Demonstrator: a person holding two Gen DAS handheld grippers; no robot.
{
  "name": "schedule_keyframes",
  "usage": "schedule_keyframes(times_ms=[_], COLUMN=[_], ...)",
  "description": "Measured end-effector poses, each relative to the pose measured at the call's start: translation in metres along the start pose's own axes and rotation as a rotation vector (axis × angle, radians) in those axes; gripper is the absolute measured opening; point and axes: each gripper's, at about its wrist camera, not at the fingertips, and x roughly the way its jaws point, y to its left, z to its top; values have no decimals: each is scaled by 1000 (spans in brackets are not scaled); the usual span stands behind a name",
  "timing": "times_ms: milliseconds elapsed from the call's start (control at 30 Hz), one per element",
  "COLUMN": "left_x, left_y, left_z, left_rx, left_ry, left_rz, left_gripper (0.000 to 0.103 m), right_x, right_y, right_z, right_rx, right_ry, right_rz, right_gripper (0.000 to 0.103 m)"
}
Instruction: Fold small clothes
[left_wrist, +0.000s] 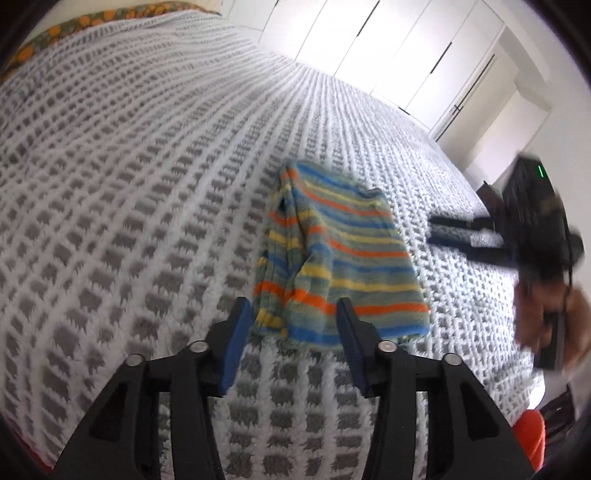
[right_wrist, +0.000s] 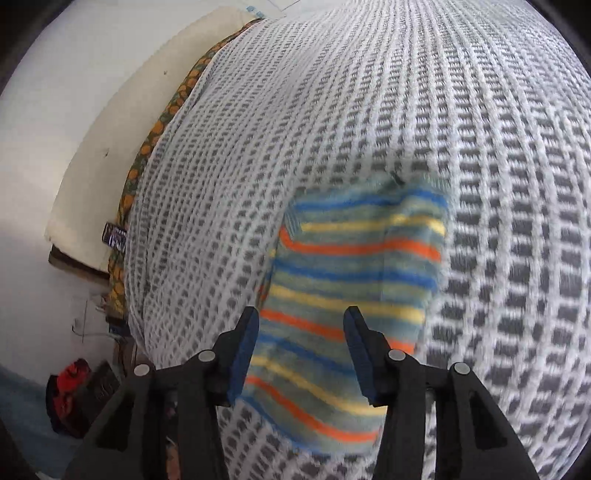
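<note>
Striped garment (left_wrist: 332, 258) lies folded on the bedspread (left_wrist: 129, 184); both grippers, left gripper (left_wrist: 291, 332) and right gripper (right_wrist: 301, 343), gape empty.

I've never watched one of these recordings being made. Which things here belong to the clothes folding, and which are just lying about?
Part of the job:
- striped garment, lying folded on the blanket
- left gripper, jaws open
- right gripper, jaws open
- grey and white blanket, the work surface

Just lying about:
- orange-patterned cloth at the bed's edge
- white cupboard doors
- red and black thing on the floor

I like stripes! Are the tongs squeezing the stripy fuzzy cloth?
No, the left tongs stand open above the striped fleece cloth.
</note>
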Motion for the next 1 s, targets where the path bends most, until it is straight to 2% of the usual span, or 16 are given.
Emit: schedule_keyframes(times_ms=[67, 133, 233, 433, 600, 867, 900, 967, 1000], left_x=[5, 13, 19, 18, 21, 33, 37, 44, 50], left_y=[-10, -20, -28, -36, -41, -40, -38, -30, -21], left_z=[4, 6, 7, 3, 1, 5, 8, 16, 25], left_rx=[40, 80, 108, 158, 197, 207, 205, 189, 151], left_ry=[18, 45, 87, 104, 116, 147, 158, 182, 204], left_rz=[28, 78, 130, 206, 233, 252, 250, 230, 193], left_gripper=[55, 55, 63, 65, 65, 65, 65, 74, 77], right_x=[2, 20, 36, 21, 9, 9, 8, 1, -3], right_y=[-6, -15, -21, -5, -4, -11, -13, -23, -29], right_z=[-41, -68, -84, -86, -89, -92, -91, -85, -81], right_rx=[14, 41, 64, 43, 26, 35, 38, 57, 74], right_ry=[1, 32, -7, -77, -74, -66, -69, -84, -94], right_rz=[-15, -23, -63, -88, -99, -99, -98, -98, -93], right_gripper=[45, 45, 45, 45, 45, 45, 49, 59, 63])
